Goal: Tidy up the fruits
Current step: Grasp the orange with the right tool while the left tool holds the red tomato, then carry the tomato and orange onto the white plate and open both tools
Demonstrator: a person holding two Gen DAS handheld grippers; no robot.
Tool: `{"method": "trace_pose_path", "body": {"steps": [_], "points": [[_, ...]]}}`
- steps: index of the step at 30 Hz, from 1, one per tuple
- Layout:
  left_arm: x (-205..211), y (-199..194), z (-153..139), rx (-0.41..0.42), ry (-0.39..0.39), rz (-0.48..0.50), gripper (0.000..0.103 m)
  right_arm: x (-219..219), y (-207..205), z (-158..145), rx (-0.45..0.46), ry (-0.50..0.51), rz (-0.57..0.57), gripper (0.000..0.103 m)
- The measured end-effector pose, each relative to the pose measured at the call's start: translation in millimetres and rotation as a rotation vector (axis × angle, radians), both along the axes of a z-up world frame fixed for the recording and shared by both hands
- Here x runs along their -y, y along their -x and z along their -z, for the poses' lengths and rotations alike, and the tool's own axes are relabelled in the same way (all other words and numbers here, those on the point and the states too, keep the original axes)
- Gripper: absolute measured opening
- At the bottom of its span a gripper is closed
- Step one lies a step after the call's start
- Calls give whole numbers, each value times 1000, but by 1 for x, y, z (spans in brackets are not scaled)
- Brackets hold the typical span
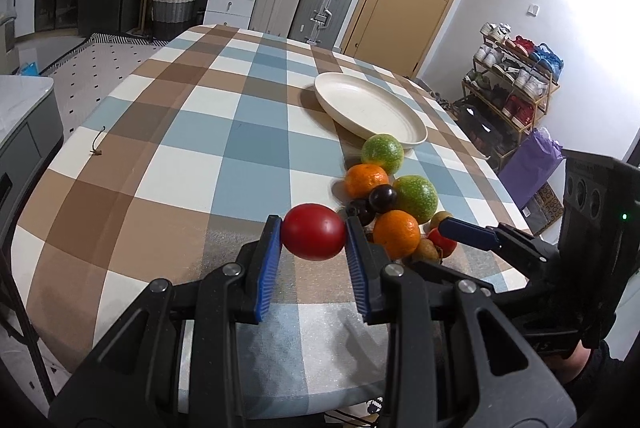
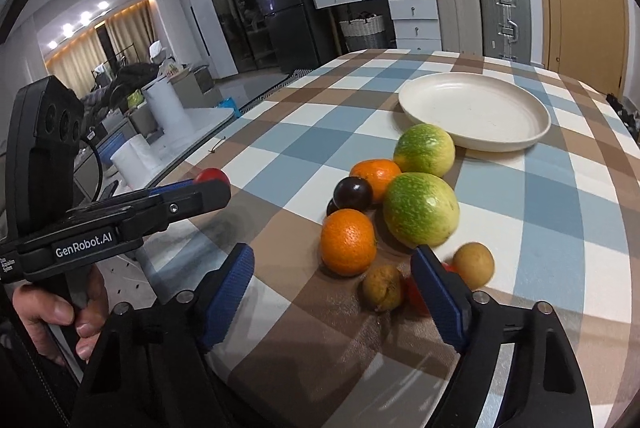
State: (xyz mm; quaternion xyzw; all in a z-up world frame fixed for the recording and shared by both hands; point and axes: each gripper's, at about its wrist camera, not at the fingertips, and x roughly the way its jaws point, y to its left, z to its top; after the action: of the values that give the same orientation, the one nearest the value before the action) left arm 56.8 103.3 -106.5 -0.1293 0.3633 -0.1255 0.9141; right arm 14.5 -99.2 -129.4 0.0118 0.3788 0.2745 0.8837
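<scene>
Red and glossy, a tomato [image 1: 313, 237] sits clamped between the blue pads of the left gripper [image 1: 314, 238], lifted clear of the checked tablecloth [image 1: 180, 156] and just left of the fruit pile. In the right wrist view only a sliver of that tomato [image 2: 211, 174] shows past the tip of the left gripper [image 2: 208, 184], which a hand [image 2: 60, 312] holds by its black handle.

The right gripper [image 2: 332, 284] stands with its jaws apart and nothing pressed between the pads. A small brown fruit [image 2: 382, 287] lies on the cloth in the gap, close to the right-hand pad, and a bit of a second red tomato [image 2: 416, 296] peeks from behind that pad. Another brown fruit [image 2: 473, 265] lies just beyond the same finger.

The rest of the pile is bunched together on the cloth: an orange [image 2: 348, 242] nearest the camera, a dark plum [image 2: 353, 193] behind it, a second orange [image 2: 375, 174] further back, and two green passion fruits, one large and near [image 2: 420, 208], one further off [image 2: 424, 150] and touching or nearly touching the rim of the plate [image 2: 408, 104]. The cream plate holds no fruit. From the left wrist view the right gripper [image 1: 452, 228] reaches into the pile from the right.
</scene>
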Motion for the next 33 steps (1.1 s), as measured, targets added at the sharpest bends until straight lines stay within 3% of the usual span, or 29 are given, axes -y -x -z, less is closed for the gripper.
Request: {"method": "trace_pose_path", "body": {"steps": [9, 18, 22, 33], "points": [[-5, -4, 9, -6, 12, -5, 29, -9, -13, 6, -14, 36, -14, 76], [-8, -5, 12, -12, 20, -6, 29, -20, -18, 11, -12, 94, -23, 55], [-4, -4, 12, -12, 15, -1, 29, -17, -20, 11, -12, 108, -6, 36], [1, -4, 11, -12, 10, 6, 29, -2, -18, 6, -26, 25, -11, 35]]}}
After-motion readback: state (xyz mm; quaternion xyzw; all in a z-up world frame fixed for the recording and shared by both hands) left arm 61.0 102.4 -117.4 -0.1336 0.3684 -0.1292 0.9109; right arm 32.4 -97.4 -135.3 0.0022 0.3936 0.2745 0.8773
